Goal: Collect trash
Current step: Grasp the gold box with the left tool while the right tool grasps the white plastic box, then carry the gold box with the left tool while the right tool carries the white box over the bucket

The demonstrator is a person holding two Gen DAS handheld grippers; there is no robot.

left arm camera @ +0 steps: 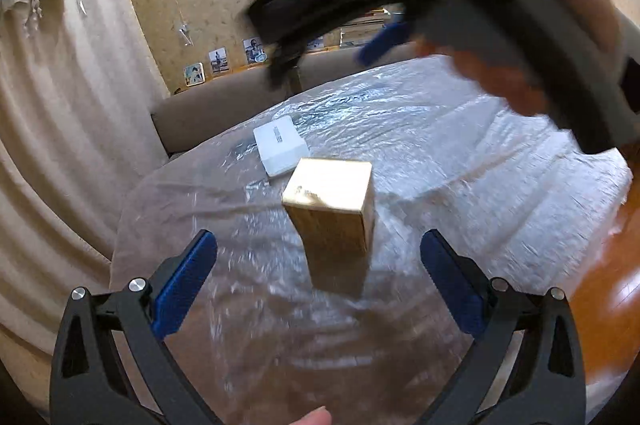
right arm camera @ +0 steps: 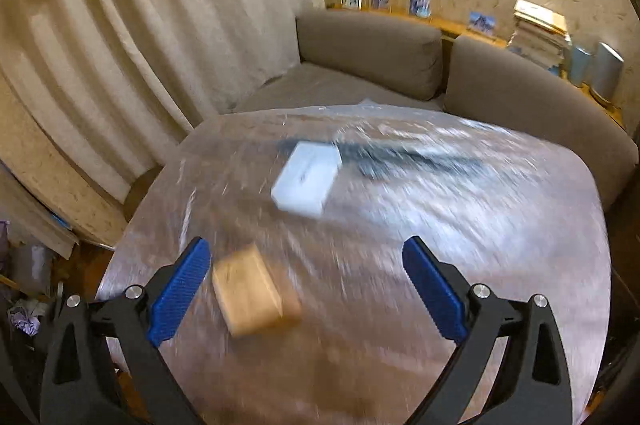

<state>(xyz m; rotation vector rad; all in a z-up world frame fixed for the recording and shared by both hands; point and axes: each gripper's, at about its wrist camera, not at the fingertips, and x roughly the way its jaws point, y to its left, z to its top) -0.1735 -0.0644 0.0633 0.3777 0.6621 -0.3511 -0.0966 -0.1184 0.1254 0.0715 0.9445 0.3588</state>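
Observation:
A brown cardboard box [left arm camera: 330, 203] stands upright on the plastic-covered round table [left arm camera: 460, 185]. A flat white box [left arm camera: 280, 145] lies just behind it. My left gripper [left arm camera: 318, 249] is open and empty, above the table, with the brown box just ahead of its fingers. My right gripper [right arm camera: 306, 257] is open and empty above the table; the brown box [right arm camera: 252, 295] lies low by its left finger [right arm camera: 180, 289] and the white box [right arm camera: 306, 181] is farther ahead. The right gripper and the hand holding it show blurred at the top right of the left wrist view [left arm camera: 384, 41].
A grey-brown sofa [right arm camera: 368, 53] curves behind the table. Beige curtains [right arm camera: 120, 65] hang at the left. A shelf behind the sofa carries photos [right arm camera: 420, 1] and a stack of books [right arm camera: 540, 33]. Clutter lies on the floor at lower left [right arm camera: 24, 313].

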